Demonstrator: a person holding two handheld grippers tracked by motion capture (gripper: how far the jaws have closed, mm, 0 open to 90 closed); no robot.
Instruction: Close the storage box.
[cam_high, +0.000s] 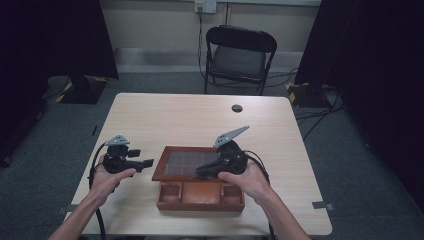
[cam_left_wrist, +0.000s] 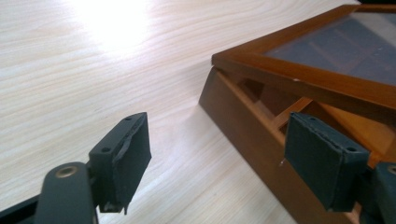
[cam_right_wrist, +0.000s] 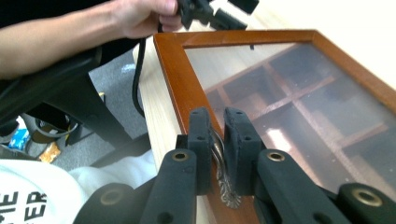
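Note:
A brown wooden box (cam_high: 200, 197) with compartments stands near the table's front edge. Its glass-paned lid (cam_high: 187, 162) is lifted at the front and tilted over the box. My right gripper (cam_high: 202, 172) is shut on the small metal latch (cam_right_wrist: 224, 186) at the lid's front frame (cam_right_wrist: 173, 70); the pads (cam_right_wrist: 201, 140) pinch it from both sides. My left gripper (cam_high: 147, 164) is open just left of the box, nothing between its jaws. In the left gripper view its gap (cam_left_wrist: 217, 158) faces the box's side wall (cam_left_wrist: 243, 135) under the raised lid (cam_left_wrist: 303, 70).
The light wooden table (cam_high: 165, 115) has a round dark grommet (cam_high: 237, 108) at the back. A black folding chair (cam_high: 240, 52) stands beyond the far edge. Cables trail from both grippers toward the person. Dark curtains hang at both sides.

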